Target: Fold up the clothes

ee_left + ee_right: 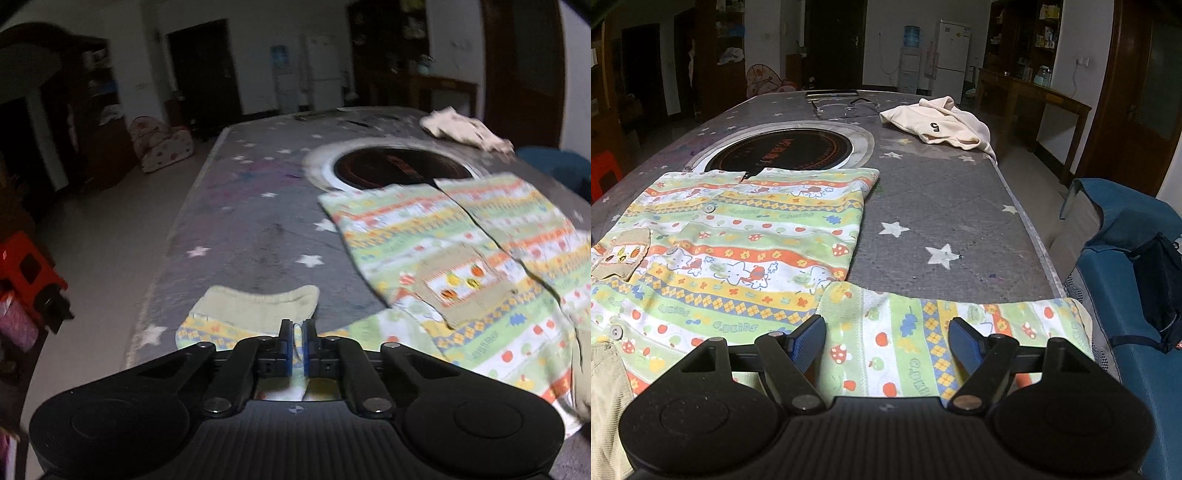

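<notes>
A child's patterned shirt [461, 258] with green, orange and yellow bands lies spread on the grey star-print table cover [258, 221]. My left gripper [297, 328] is shut on the shirt's left sleeve [251, 314], near its pale green cuff. In the right wrist view the shirt body [738, 240] lies left and its right sleeve [923, 332] stretches toward the table's right edge. My right gripper [888, 334] is open, its blue pads just above that sleeve.
A round black induction hob [779, 149] is set in the table beyond the shirt. A cream garment [942, 122] lies at the far right, with glasses [842, 107] beside it. A blue chair [1126, 258] stands right of the table; red stools [26, 273] stand left.
</notes>
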The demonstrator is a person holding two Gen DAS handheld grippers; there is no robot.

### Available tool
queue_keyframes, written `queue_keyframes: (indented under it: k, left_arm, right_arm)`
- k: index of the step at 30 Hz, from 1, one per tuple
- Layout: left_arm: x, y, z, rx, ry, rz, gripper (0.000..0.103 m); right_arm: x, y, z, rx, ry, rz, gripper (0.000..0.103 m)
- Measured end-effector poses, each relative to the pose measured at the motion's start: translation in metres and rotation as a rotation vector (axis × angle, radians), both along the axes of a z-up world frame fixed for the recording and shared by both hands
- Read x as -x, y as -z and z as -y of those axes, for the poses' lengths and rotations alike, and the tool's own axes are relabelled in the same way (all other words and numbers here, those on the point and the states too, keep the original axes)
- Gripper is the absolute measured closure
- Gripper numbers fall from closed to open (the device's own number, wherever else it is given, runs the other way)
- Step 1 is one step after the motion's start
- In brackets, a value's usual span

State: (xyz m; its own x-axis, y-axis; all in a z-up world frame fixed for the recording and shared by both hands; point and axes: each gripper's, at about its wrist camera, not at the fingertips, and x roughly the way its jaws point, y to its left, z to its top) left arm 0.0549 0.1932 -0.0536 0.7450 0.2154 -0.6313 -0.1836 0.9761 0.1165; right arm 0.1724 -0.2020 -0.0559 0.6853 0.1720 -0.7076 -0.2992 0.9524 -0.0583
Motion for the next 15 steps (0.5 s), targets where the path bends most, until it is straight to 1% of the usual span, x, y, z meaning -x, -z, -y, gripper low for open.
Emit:
queue_keyframes:
  k: [7, 12, 14, 15]
  left_arm:
    - [0.033, -0.014, -0.033, 0.041, -0.15, 0.067, 0.099]
    - [0.057, -0.014, -0.055, 0.045, -0.271, 0.075, 0.099]
    - [0.065, -0.015, -0.062, 0.066, -0.305, 0.075, 0.099]
    - [0.067, -0.017, -0.061, 0.072, -0.296, 0.078, 0.099]
  right_arm:
    - [0.0, 0.0, 0.0, 0.003, 0.002, 0.001, 0.026]
    - [0.0, 0.0, -0.001, 0.007, 0.005, 0.002, 0.025]
    - [0.0, 0.0, -0.001, 0.01, 0.007, 0.002, 0.023]
    - [0.0, 0.0, -0.001, 0.012, 0.007, 0.002, 0.023]
